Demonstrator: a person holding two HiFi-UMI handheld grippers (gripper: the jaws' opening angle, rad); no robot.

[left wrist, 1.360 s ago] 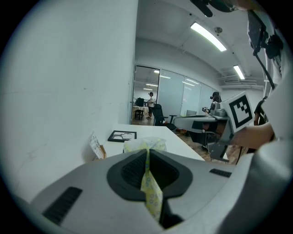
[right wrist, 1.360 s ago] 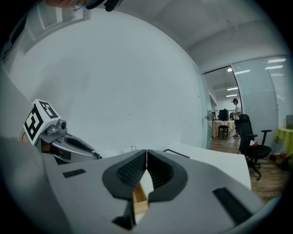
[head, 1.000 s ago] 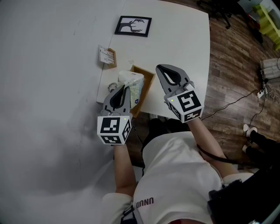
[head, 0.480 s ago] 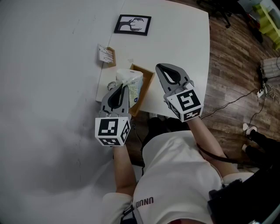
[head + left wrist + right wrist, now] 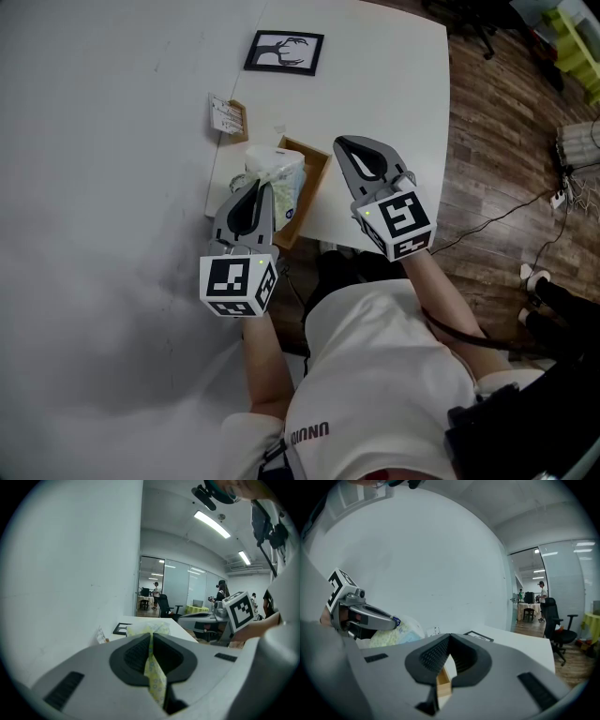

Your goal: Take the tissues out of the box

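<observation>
Tissue pack point(image 5: 277, 174) tight in left tool point(image 5: 261, 187), over box point(image 5: 317, 171) — box wall in right tool point(image 5: 342, 144).

tissues point(image 5: 275, 167): thin crinkled wrap, printed, faint sheen | box point(image 5: 316, 174): bare light wood, matt | table point(image 5: 375, 84): smooth, matt white top | floor point(image 5: 506, 141): wood planks — slight gloss | left gripper point(image 5: 255, 186), right gripper point(image 5: 343, 143): matt grey plastic shells | pads point(image 5: 136, 654): black, ribbed, rubbery look | card point(image 5: 225, 118): paper | frame point(image 5: 285, 53): matt black rim | shirt point(image 5: 375, 375): soft pale cloth, creased
</observation>
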